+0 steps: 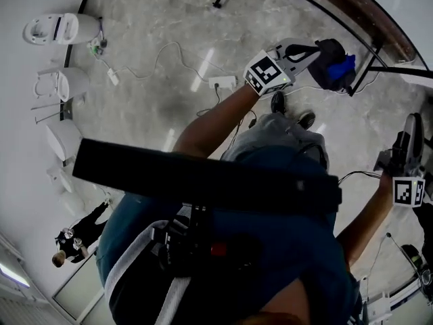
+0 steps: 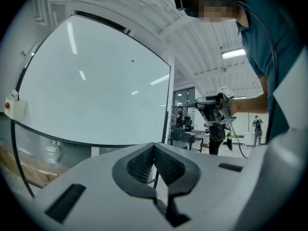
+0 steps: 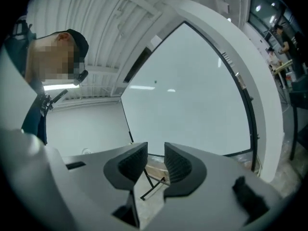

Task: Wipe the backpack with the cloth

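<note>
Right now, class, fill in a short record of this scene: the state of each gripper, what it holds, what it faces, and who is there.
left gripper: fingers together, nothing between them
right gripper: fingers apart, nothing between them
both face: a large whiteboard
person: teal shirt, one gripper in each hand, arms held out
task things: none made out in any view

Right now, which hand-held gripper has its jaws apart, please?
The right hand-held gripper: its jaws stand apart, empty; on the left hand-held gripper they touch.
</note>
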`<action>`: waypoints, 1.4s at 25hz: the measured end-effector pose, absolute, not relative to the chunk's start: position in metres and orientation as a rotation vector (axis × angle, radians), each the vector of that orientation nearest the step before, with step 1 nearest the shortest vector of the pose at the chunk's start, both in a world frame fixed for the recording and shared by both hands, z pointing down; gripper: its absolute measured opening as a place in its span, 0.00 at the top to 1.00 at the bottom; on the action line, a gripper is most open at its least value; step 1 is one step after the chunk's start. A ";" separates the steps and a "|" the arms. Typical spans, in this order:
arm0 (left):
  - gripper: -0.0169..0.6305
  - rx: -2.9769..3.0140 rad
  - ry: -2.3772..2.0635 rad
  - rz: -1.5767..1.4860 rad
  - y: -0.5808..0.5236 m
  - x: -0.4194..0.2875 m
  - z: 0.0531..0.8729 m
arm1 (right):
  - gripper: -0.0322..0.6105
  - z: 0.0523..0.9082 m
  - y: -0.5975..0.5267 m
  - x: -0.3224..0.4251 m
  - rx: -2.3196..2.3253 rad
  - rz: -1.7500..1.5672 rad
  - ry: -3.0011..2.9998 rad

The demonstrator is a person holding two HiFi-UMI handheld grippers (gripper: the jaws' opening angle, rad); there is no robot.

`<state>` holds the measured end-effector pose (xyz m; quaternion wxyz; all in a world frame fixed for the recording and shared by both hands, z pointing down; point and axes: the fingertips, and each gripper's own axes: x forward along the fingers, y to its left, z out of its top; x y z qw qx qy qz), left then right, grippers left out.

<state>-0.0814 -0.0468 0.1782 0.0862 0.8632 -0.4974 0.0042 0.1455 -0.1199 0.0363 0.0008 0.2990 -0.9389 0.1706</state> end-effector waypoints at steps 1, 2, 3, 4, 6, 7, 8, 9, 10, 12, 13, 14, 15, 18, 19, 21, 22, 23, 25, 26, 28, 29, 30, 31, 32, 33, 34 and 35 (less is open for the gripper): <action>0.99 2.583 -1.486 0.009 -0.038 -0.079 0.169 | 0.79 0.025 -0.109 0.150 0.941 0.500 -2.962; 0.99 2.594 -1.493 0.001 -0.029 -0.076 0.159 | 0.79 0.014 -0.098 0.154 0.941 0.469 -2.976; 0.99 2.605 -1.503 -0.009 -0.020 -0.074 0.149 | 0.79 0.006 -0.087 0.159 0.939 0.444 -2.988; 0.99 2.615 -1.517 -0.017 -0.010 -0.071 0.140 | 0.79 0.000 -0.076 0.164 0.939 0.424 -2.998; 0.99 2.634 -1.548 -0.030 0.009 -0.065 0.123 | 0.79 -0.007 -0.053 0.178 0.936 0.398 -3.017; 0.99 2.643 -1.563 -0.036 0.020 -0.060 0.116 | 0.79 -0.011 -0.041 0.183 0.928 0.376 -3.029; 0.99 2.650 -1.577 -0.042 0.032 -0.056 0.110 | 0.79 -0.017 -0.027 0.186 0.915 0.348 -3.045; 0.99 2.656 -1.591 -0.050 0.045 -0.051 0.104 | 0.79 -0.021 -0.012 0.190 0.901 0.331 -3.064; 0.99 2.659 -1.605 -0.060 0.060 -0.045 0.098 | 0.79 -0.024 0.004 0.196 0.889 0.332 -3.086; 0.99 2.665 -1.633 -0.076 0.090 -0.030 0.086 | 0.79 -0.027 0.038 0.211 0.865 0.344 -3.121; 0.99 2.670 -1.645 -0.082 0.106 -0.021 0.082 | 0.79 -0.029 0.056 0.218 0.854 0.341 -3.131; 0.99 2.673 -1.654 -0.087 0.124 -0.011 0.077 | 0.79 -0.031 0.076 0.225 0.844 0.336 -3.133; 0.99 2.675 -1.660 -0.093 0.141 0.000 0.073 | 0.79 -0.031 0.095 0.234 0.836 0.330 -3.126; 0.99 2.669 -1.666 -0.128 0.187 0.029 0.059 | 0.79 -0.026 0.147 0.264 0.834 0.322 -3.091; 0.99 2.668 -1.660 -0.132 0.200 0.038 0.055 | 0.79 -0.023 0.164 0.274 0.834 0.326 -3.080; 0.99 2.664 -1.648 -0.117 0.228 0.055 0.048 | 0.79 -0.017 0.197 0.290 0.821 0.327 -3.052; 0.99 2.659 -1.641 -0.113 0.241 0.061 0.044 | 0.79 -0.016 0.213 0.294 0.810 0.313 -3.037; 0.99 2.657 -1.633 -0.116 0.254 0.065 0.038 | 0.79 -0.017 0.228 0.297 0.798 0.291 -3.024; 0.99 2.667 -1.619 -0.126 0.278 0.069 0.022 | 0.79 -0.024 0.255 0.296 0.784 0.253 -3.018; 0.99 2.676 -1.616 -0.124 0.291 0.070 0.014 | 0.79 -0.030 0.268 0.295 0.791 0.256 -3.035; 0.99 2.693 -1.610 -0.126 0.315 0.066 0.002 | 0.79 -0.053 0.289 0.293 0.851 0.326 -3.129; 0.99 2.699 -1.605 -0.133 0.325 0.062 -0.003 | 0.79 -0.069 0.297 0.293 0.893 0.374 -3.192; 0.99 2.702 -1.599 -0.143 0.334 0.058 -0.006 | 0.79 -0.082 0.305 0.293 0.936 0.408 -3.245; 0.99 2.705 -1.592 -0.153 0.341 0.053 -0.008 | 0.79 -0.092 0.312 0.293 0.969 0.412 -3.277; 0.99 2.708 -1.583 -0.160 0.348 0.048 -0.009 | 0.79 -0.098 0.320 0.289 0.983 0.386 -3.290; 0.99 2.711 -1.571 -0.163 0.354 0.044 -0.010 | 0.79 -0.102 0.328 0.283 0.978 0.349 -3.290; 0.99 2.715 -1.555 -0.164 0.362 0.040 -0.010 | 0.79 -0.104 0.337 0.276 0.964 0.316 -3.283; 0.99 2.722 -1.533 -0.162 0.370 0.036 -0.010 | 0.79 -0.104 0.348 0.268 0.951 0.292 -3.268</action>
